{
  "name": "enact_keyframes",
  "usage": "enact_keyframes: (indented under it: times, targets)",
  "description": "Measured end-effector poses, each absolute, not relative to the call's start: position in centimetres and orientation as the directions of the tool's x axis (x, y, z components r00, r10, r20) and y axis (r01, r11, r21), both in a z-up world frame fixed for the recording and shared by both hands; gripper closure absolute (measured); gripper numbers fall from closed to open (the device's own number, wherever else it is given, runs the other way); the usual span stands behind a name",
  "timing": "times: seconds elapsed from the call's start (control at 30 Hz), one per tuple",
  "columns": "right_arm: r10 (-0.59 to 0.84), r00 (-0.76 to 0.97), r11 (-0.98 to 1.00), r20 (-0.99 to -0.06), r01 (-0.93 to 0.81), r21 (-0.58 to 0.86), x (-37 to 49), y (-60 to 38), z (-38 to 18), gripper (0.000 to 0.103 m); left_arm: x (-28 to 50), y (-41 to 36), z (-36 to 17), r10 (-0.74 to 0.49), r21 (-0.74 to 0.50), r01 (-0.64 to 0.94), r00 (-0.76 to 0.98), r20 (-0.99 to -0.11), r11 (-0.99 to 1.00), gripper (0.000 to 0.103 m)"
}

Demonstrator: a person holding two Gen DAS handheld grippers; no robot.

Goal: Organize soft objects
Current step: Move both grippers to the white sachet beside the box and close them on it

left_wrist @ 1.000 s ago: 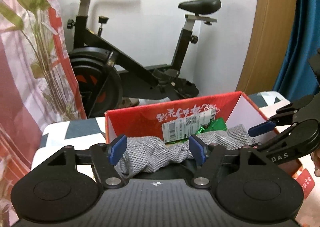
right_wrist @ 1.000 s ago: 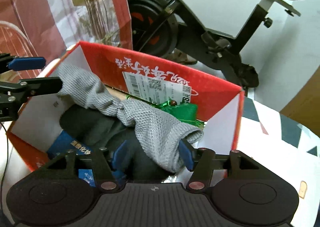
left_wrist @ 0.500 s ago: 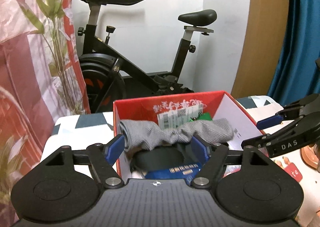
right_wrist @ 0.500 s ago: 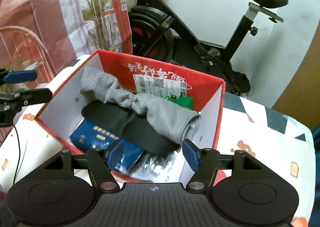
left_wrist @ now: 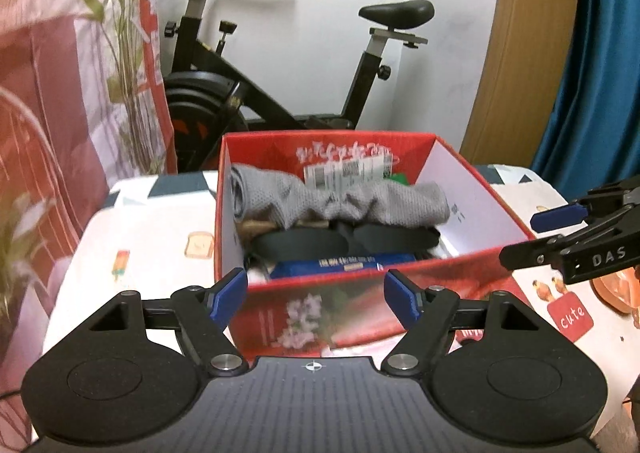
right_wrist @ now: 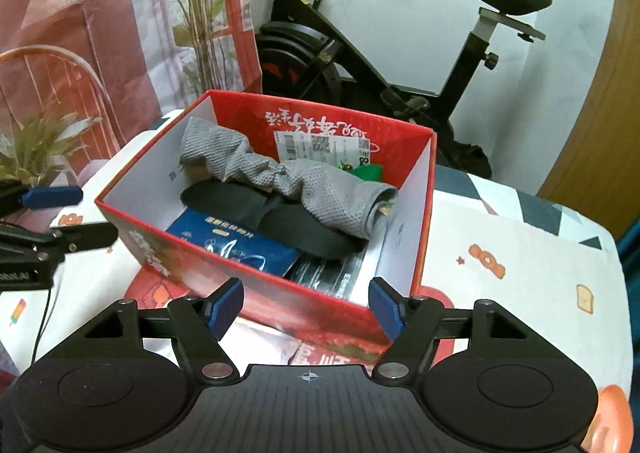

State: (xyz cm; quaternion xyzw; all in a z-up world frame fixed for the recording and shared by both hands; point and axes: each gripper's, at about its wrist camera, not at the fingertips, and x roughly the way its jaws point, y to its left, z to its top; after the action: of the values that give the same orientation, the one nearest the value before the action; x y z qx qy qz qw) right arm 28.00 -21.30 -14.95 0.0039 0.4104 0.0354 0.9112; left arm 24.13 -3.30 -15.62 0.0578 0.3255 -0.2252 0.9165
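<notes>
Behind red box [right_wrist: 280, 285], exercise bike [right_wrist: 360, 65], plant [right_wrist: 200, 13]

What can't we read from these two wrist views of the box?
- Green item: mostly hidden behind the grey cloth in both views; identity unclear.
- Box bottom: covered by the dark pads and blue packet.
- Label on the back wall: blurred in the left view, too small in the right.
- Silvery packets: cut off by the near wall.
</notes>
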Motion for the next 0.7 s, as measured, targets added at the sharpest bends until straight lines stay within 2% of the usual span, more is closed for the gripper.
enact_keyframes:
  times: [0.7]
  targets:
    - [0.118, 0.631, 0.993, -0.767, -0.052, 0.109, 25.3, -21.3, -19.8, 0.039, 22.7, -2.1, -20.8, -0.380, -0.131, 0.414, 0.607, -0.697, 0.901, 0.026]
